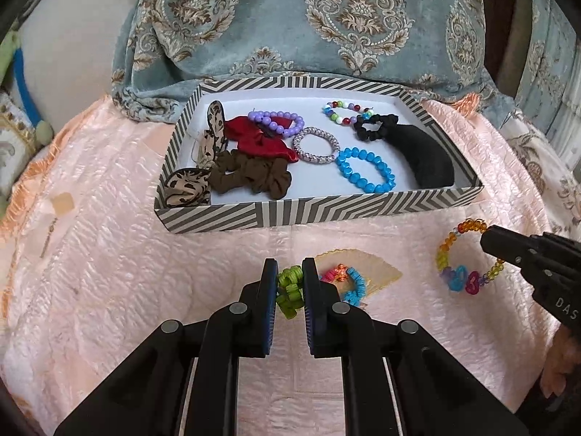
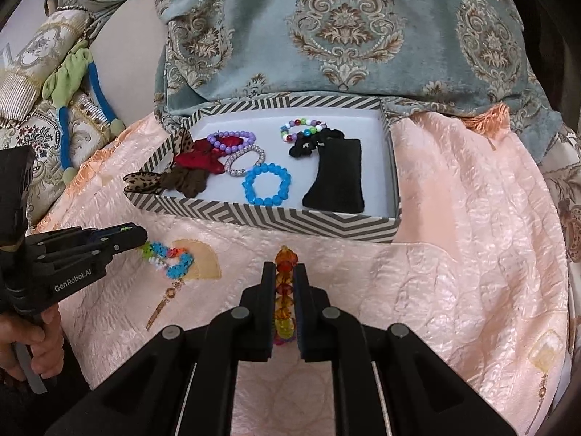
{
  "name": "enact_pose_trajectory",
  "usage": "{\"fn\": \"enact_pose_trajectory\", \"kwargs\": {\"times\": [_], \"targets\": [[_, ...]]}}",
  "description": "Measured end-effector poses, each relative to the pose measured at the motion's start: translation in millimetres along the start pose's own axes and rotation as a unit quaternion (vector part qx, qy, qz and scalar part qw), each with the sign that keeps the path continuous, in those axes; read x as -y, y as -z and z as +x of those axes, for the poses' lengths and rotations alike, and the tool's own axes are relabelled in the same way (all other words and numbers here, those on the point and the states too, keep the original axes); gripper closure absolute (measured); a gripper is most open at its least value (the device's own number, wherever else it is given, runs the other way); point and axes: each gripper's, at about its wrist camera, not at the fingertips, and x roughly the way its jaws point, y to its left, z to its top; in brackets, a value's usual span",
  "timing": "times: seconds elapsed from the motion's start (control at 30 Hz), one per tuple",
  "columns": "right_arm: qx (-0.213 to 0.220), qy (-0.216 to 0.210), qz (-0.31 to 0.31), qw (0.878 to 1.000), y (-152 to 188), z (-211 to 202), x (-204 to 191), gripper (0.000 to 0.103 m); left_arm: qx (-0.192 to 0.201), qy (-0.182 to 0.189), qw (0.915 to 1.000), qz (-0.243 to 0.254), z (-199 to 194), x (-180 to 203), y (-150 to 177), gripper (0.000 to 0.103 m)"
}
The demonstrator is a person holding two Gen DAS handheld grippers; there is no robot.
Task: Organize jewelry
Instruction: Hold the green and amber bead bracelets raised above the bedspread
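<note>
We see our left gripper (image 1: 289, 287) clamped on the green section of a multicolour knotted bracelet (image 1: 348, 281); its pink, orange and blue loops trail out past the right pad toward three o'clock and rest on the peach quilted cover (image 1: 109, 254), over a small fan motif. From the right wrist view, that same gripper (image 2: 139, 237) comes in from nine o'clock, with a hand (image 2: 34, 341) wrapped round its handle at the lower left. Our right gripper (image 2: 284, 290) is closed on an amber and rainbow beaded bracelet (image 2: 285, 290), which stands edge-on between the pads, its orange beads poking out beyond the fingertips at twelve o'clock. In the left wrist view this bracelet (image 1: 463, 258) hangs as an open ring at the tip of the right gripper (image 1: 488, 238), at about three o'clock, with heart-shaped beads along its lower arc. The striped tray (image 1: 232, 214) sits at twelve o'clock from both grippers, well apart from either bracelet. Inside it lie a blue bead bracelet (image 1: 365, 169), a silver stretch bracelet (image 1: 316, 145), a purple bead bracelet (image 1: 276, 122), a mixed-colour bead bracelet (image 1: 346, 110), a black scrunchie (image 1: 376, 127) against a black pouch (image 1: 425, 160), and brown (image 1: 250, 176), red (image 1: 261, 141) and leopard-print (image 1: 189, 185) hair ties at the tray's nine o'clock side.
</note>
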Motion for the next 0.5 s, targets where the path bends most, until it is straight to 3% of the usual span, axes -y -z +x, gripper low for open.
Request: {"fn": "enact_pose_trajectory", "kwargs": {"times": [0.5], "targets": [[-0.011,0.005,-0.014,1.000,4.4,6.3,-6.6,0.094,0.000,-0.014,0.9997,0.022,0.9,7.5,1.6,0.103]]}}
